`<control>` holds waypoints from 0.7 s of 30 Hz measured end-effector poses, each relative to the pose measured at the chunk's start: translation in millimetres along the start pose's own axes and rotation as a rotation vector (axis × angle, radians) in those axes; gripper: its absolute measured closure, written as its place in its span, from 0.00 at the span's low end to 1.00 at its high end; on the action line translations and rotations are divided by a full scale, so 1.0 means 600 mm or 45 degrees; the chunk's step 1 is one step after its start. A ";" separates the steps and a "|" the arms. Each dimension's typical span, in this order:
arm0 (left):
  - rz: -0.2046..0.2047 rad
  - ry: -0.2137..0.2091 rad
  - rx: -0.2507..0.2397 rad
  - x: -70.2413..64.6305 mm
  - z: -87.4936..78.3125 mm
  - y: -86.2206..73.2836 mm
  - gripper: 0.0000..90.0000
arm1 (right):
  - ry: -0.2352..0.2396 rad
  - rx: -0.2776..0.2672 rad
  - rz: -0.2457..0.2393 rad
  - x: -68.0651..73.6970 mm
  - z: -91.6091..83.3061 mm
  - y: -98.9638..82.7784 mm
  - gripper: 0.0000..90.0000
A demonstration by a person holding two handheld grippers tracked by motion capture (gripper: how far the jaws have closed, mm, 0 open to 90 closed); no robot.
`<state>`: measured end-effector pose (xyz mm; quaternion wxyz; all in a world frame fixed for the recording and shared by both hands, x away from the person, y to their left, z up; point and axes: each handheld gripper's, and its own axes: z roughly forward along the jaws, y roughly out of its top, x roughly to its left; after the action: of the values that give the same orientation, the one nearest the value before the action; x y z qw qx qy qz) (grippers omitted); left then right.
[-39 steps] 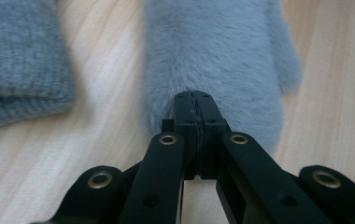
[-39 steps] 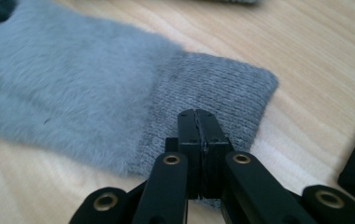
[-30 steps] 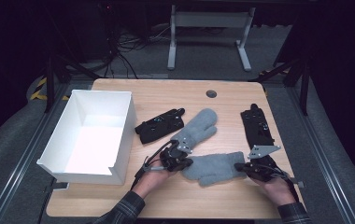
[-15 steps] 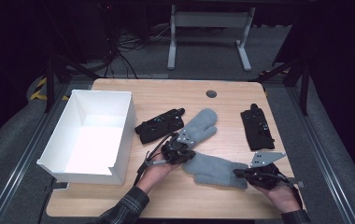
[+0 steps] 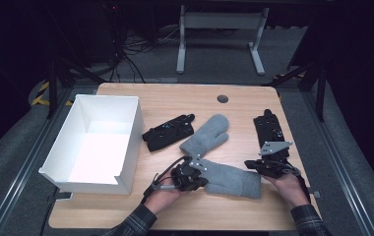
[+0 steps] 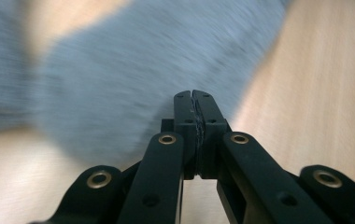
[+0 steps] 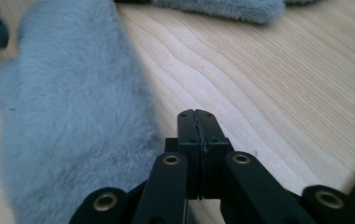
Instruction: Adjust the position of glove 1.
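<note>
Lower centre of the high view: a grey mitten [image 5: 227, 178] lies flat on the counter [image 5: 175, 98] w/ the left tool [image 5: 191, 178] at its fingertip end and the right tool [image 5: 264, 169] just off its cuff end. A sec ago this mitten sat higher and closer to the second grey mitten [image 5: 205, 135]; it now lies lower in frame, angled, and only its tip stays near that one, so the pair looks pulled apart, prob. to handle one at a time. In the left gripper view the left tool [image 6: 194, 100] has jaws pressed together, tips against blurred grey fabric [image 6: 133, 79]; can't tell if any fabric is pinched, looks like none. In the right gripper view the right tool [image 7: 196, 116] is likewise closed w/ nothing between, sitting on bare wood just beside the mitten's fuzzy edge [image 7: 73, 116]; it was touching the cuff before and is now off it. Judgement: drag is done, both tools let go, next is a fresh grab. White box [image 5: 96, 142] waits at left, open; black gloves [image 5: 169, 132] and [image 5: 268, 129] lie untouched at mid and right.
</note>
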<state>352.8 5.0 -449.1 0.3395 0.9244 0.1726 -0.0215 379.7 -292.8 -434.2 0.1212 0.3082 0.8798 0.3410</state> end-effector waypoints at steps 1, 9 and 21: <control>0.007 0.004 0.007 -0.002 0.009 0.003 0.99 | 0.020 0.015 -0.004 -0.003 0.009 0.002 1.00; -0.018 0.023 -0.018 0.011 0.019 0.023 0.99 | 0.050 0.052 -0.016 0.000 0.013 -0.005 1.00; -0.051 0.065 -0.060 0.042 0.035 0.060 0.99 | 0.131 0.089 -0.039 0.024 0.002 -0.023 1.00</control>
<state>390.2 -26.3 -447.1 0.3562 0.9127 0.2002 -0.0005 362.7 -291.1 -444.3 0.0700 0.2808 0.9009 0.3234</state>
